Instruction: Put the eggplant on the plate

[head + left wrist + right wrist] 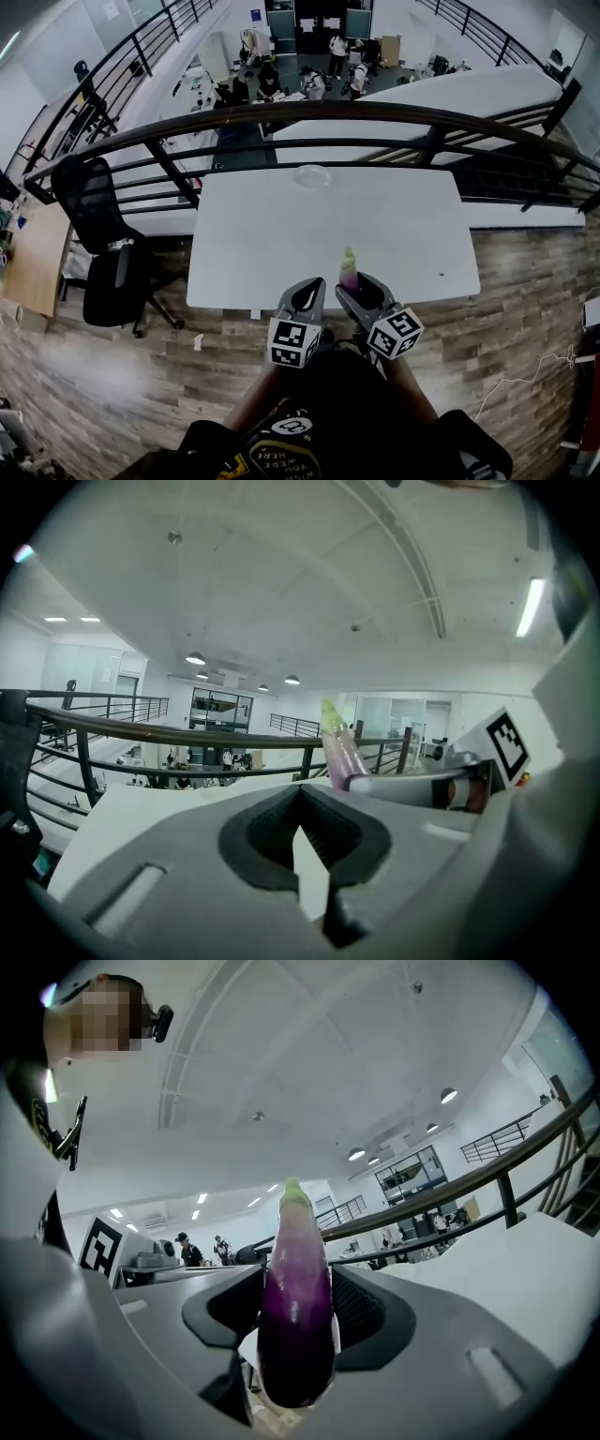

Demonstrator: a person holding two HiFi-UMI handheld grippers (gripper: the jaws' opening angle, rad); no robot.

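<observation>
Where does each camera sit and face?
Head view: on the person's head, facing steeply down at the table, plate, left gripper, right gripper, forearms.
Left gripper view: on the left gripper, along its empty jaws toward the railing; right gripper at right.
Right gripper view: on the right gripper, along jaws gripping the eggplant; person's head upper left.
Shared: both gripper views show the eggplant and railing.

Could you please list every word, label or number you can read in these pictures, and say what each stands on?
No text can be read.
Person's black shirt: white and yellow lettering, too blurred to read.
Two white cubes with square black markers: patterns only, no letters.
</observation>
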